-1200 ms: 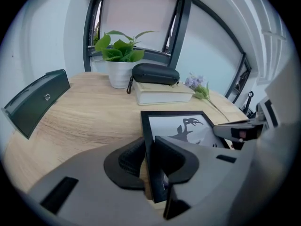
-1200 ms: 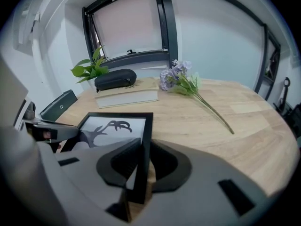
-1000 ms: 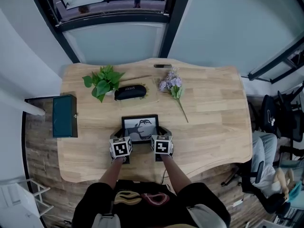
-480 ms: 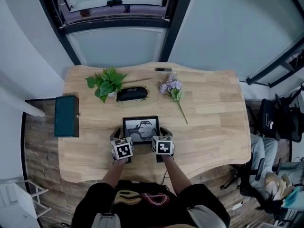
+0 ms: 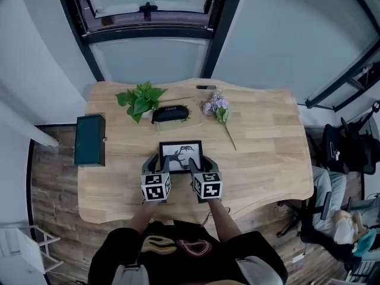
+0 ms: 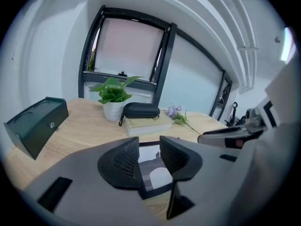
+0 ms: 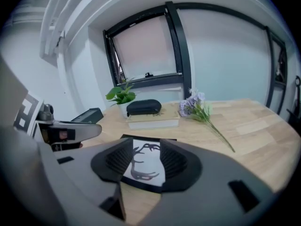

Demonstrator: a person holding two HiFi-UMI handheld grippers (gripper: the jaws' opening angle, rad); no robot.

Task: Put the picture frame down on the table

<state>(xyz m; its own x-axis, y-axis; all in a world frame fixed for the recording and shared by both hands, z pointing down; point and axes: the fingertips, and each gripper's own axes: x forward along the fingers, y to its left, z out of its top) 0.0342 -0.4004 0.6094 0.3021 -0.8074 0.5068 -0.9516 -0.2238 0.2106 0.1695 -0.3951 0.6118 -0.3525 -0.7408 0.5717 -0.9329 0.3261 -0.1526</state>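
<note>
The picture frame (image 5: 180, 155), black-edged with a dark tree-like drawing on white, lies flat on the wooden table (image 5: 267, 147) just in front of me. My left gripper (image 5: 159, 164) hovers over the frame's near left corner, jaws apart, with the frame (image 6: 155, 175) showing through the gap. My right gripper (image 5: 200, 165) is over the near right corner, also open, and the frame (image 7: 141, 168) lies below and beyond its jaws. In the gripper views, the left gripper (image 6: 149, 150) and the right gripper (image 7: 145, 152) each hold nothing.
Behind the frame stand a potted plant (image 5: 140, 100), a black zip case (image 5: 170, 113) on a book, and a sprig of purple flowers (image 5: 218, 111). A dark green box (image 5: 89, 148) sits at the table's left edge. Chairs (image 5: 350, 153) stand off to the right.
Both grippers have drawn back toward me from the frame's sides and lifted a little. The frame stays flat on the table. My head view has shifted slightly.
</note>
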